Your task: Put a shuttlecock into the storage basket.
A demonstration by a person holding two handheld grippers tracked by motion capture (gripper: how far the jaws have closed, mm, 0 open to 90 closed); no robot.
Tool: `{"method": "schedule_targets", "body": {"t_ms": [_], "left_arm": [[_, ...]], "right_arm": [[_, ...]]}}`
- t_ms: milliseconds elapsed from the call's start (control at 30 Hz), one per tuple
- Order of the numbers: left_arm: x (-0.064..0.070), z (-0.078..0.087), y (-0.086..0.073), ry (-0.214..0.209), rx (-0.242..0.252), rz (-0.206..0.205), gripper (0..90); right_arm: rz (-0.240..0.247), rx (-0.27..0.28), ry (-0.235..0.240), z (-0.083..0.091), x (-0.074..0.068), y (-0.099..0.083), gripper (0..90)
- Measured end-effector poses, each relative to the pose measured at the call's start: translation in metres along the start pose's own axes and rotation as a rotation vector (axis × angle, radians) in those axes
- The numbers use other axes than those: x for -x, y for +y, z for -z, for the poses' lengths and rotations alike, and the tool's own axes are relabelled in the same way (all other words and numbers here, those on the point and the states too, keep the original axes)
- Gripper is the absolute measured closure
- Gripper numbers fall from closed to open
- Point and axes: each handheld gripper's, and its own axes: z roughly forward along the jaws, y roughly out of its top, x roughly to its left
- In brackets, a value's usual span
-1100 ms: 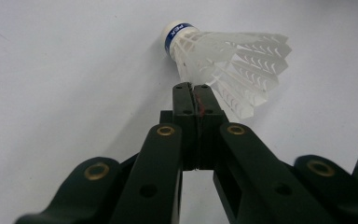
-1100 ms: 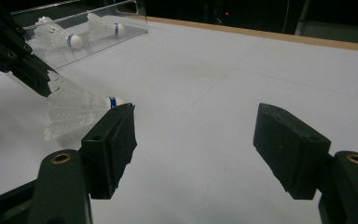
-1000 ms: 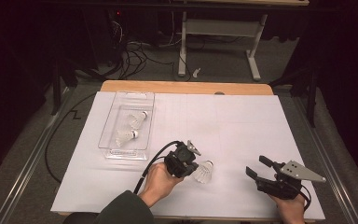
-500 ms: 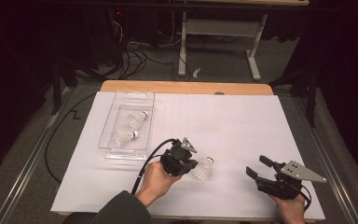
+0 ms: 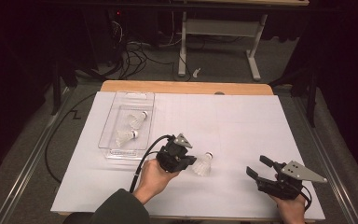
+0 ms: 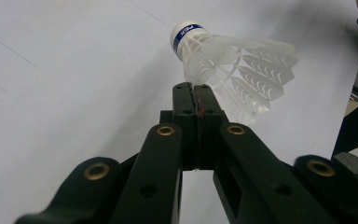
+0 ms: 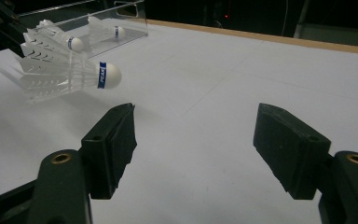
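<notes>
A white shuttlecock [image 5: 203, 164] with a blue band round its cork hangs from my left gripper [image 5: 189, 162], which is shut on the edge of its feather skirt. In the left gripper view the jaws are pressed together at the left gripper [image 6: 196, 88] tip, pinching the shuttlecock [image 6: 233, 60], cork up and to the left. It casts a shadow on the white sheet and looks slightly lifted. My right gripper [image 5: 256, 165] stands open at the front right, well clear of it. From the right gripper [image 7: 196, 126] the held shuttlecock [image 7: 70, 77] lies far left.
A clear plastic tray [image 5: 121, 154] sits at the left of the white sheet [image 5: 242, 121], with two more shuttlecocks [image 5: 127, 119] [image 5: 125, 137] in it. A black cable [image 5: 144, 156] trails from the left gripper. The wooden table edge [image 5: 186, 87] runs along the back.
My left gripper, holding the shuttlecock, has shifted a little away from the front edge. The right gripper has stayed where it was, open.
</notes>
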Motion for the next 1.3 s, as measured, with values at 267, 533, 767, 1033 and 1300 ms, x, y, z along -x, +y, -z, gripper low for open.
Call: {"method": "schedule_targets", "body": {"t_ms": [267,533,767,1033,1300], "left_arm": [[-0.003,0.007,0.002,0.005,0.039,0.013,90.0],[-0.006,0.007,0.003,0.005,0.036,0.009,90.0],[-0.008,0.013,0.003,0.020,0.044,0.011,90.0],[-0.012,0.018,0.002,0.026,0.051,0.019,90.0],[-0.013,0.019,0.002,0.026,0.043,0.019,90.0]], "right_arm": [[0.001,-0.002,0.003,0.000,0.000,0.000,30.1],[0.002,-0.005,0.005,-0.001,0.000,0.000,30.1],[0.006,-0.004,0.006,-0.001,0.000,0.000,29.8],[0.014,-0.008,0.009,-0.001,0.000,0.000,29.9],[0.012,-0.006,0.010,-0.001,-0.001,0.000,29.8]]}}
